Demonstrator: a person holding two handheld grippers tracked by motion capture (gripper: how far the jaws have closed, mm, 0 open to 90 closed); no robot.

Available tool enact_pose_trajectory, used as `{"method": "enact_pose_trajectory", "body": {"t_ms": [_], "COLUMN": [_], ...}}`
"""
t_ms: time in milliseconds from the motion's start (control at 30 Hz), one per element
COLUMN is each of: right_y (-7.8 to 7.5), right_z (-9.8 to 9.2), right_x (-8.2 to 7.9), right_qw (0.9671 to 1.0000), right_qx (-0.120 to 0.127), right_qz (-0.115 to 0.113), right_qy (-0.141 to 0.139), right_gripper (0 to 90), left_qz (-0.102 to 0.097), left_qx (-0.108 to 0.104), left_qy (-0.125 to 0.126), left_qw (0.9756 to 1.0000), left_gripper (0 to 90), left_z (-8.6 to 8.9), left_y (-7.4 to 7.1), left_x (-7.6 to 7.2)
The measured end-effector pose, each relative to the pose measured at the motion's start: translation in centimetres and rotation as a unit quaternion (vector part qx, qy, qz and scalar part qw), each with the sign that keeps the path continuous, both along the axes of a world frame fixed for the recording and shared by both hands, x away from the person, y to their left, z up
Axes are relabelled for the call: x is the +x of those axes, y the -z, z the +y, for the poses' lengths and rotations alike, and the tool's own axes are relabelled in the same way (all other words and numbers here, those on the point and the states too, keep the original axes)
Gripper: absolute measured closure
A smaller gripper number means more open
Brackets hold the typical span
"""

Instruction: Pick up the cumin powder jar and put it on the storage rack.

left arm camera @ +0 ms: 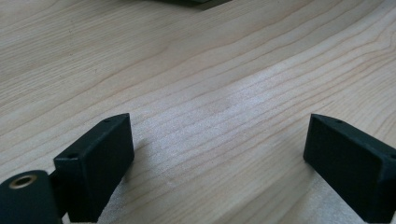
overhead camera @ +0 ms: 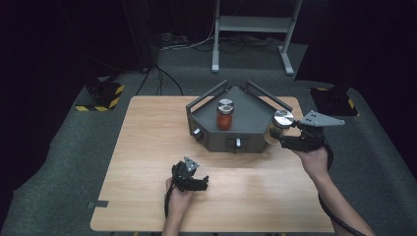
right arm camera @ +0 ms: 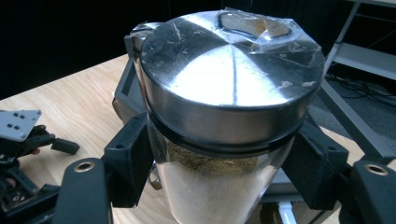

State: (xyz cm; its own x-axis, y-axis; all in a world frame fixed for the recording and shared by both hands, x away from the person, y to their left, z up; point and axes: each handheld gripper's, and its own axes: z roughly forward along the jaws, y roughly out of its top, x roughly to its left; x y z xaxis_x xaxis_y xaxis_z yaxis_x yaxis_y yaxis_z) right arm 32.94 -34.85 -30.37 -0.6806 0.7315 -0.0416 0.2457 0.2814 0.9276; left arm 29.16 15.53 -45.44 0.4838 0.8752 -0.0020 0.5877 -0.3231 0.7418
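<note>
Jar of tan powder pinched in the right gripper [right arm camera: 219, 182]

The jar [right arm camera: 224, 140] has a shiny steel lid; left gripper [left arm camera: 217, 163] rests spread on the pale wooden table [overhead camera: 147, 147], dark room behind.

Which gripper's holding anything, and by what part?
Right gripper clamps the beige-filled jar on its glass sides just below the metal lid. Left gripper holds nothing.

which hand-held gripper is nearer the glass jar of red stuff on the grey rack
Right. The right hand-held gripper is beside the rack's right end; the left hand-held gripper is down on the table, farther from the red-filled glass jar.
</note>
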Motion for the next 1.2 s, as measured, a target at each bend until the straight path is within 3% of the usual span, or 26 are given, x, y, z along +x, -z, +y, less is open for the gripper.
{"method": "enact_pose_trajectory", "body": {"t_ms": [633,1200], "right_y": [-0.4,0.3], "right_z": [3.6,7.2], "right_x": [4.2,6.9], "right_qw": [0.9995,0.9987], "right_qx": [-0.013,-0.015], "right_qz": [0.022,0.031], "right_qy": [0.016,0.037], "right_gripper": [31.1,31.1], "left_qz": [0.0,0.0], "left_qx": [-0.004,-0.006], "left_qy": [-0.002,-0.003], "left_qw": [1.0,1.0], "left_gripper": [8.8,8.9], "left_z": [0.1,0.1], "left_y": [0.0,0.1], "left_x": [0.0,0.0]}}
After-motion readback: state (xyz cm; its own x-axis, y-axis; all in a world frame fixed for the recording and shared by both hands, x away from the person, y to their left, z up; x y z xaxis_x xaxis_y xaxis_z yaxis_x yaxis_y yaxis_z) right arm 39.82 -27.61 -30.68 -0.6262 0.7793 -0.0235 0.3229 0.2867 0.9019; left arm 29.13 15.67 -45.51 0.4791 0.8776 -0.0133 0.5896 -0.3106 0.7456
